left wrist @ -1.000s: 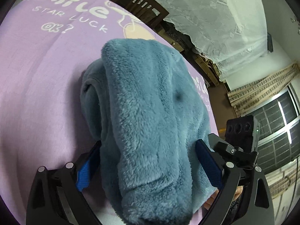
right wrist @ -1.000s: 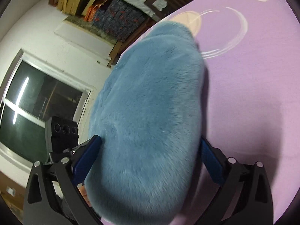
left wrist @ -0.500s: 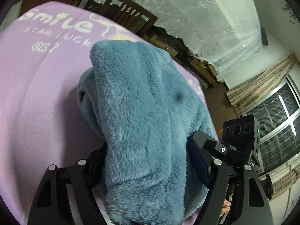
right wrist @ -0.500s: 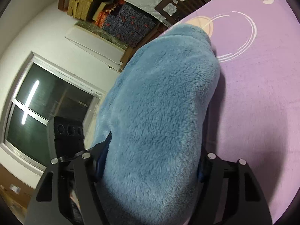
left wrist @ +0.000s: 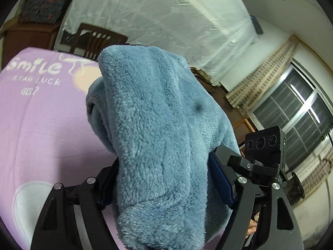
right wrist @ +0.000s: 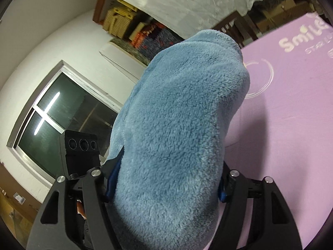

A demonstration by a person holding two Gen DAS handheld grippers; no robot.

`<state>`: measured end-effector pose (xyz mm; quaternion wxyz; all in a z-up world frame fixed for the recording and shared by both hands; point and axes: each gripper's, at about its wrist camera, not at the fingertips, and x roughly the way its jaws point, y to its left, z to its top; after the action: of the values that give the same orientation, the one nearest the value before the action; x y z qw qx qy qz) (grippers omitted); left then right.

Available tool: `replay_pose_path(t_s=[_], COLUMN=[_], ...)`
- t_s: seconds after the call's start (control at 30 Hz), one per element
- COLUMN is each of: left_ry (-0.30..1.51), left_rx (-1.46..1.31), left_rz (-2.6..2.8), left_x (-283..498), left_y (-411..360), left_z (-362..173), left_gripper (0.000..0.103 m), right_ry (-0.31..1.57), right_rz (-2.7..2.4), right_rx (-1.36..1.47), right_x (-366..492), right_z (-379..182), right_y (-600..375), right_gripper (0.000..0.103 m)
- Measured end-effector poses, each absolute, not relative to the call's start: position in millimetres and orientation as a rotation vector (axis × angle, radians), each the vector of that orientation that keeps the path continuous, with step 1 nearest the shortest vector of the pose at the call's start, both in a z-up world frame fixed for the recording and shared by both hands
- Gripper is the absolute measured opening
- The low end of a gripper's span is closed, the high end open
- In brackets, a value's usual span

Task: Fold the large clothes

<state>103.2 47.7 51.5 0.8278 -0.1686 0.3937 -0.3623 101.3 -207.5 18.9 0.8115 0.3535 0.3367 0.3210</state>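
I see thick, fuzzy blue fleece garment (left wrist: 158, 129) bunched in a rounded hump over purple sheet (left wrist: 41, 125); left gripper (left wrist: 166, 185) and right gripper (right wrist: 166, 185) both clamp it.

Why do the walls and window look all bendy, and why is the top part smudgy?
Left wrist view: the fisheye lens bends the window and walls into curves, the draped white cover is smeared by motion, and the blue fleece stays sharp. Right wrist view: the same curving, a lamp streak glares in the dark window, and the fleece shades the purple sheet.
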Motion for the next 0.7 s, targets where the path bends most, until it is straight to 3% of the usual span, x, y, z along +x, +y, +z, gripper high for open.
replay_pose_path(t_s=[0.33, 0.7], left_ry=[0.757, 0.741], left_rx=[-0.287, -0.292], left_rz=[-0.823, -0.869], left_x=[-14, -101], left_y=[34, 38], left_z=[83, 61], left_gripper=[0.079, 0.079], right_ry=[0.608, 0.576], right_rz=[0.669, 0.672], right_rx=[0.745, 0.731], right_x=[-28, -151], right_z=[56, 49], right_y=[-221, -215], right_gripper=[0.068, 0.068])
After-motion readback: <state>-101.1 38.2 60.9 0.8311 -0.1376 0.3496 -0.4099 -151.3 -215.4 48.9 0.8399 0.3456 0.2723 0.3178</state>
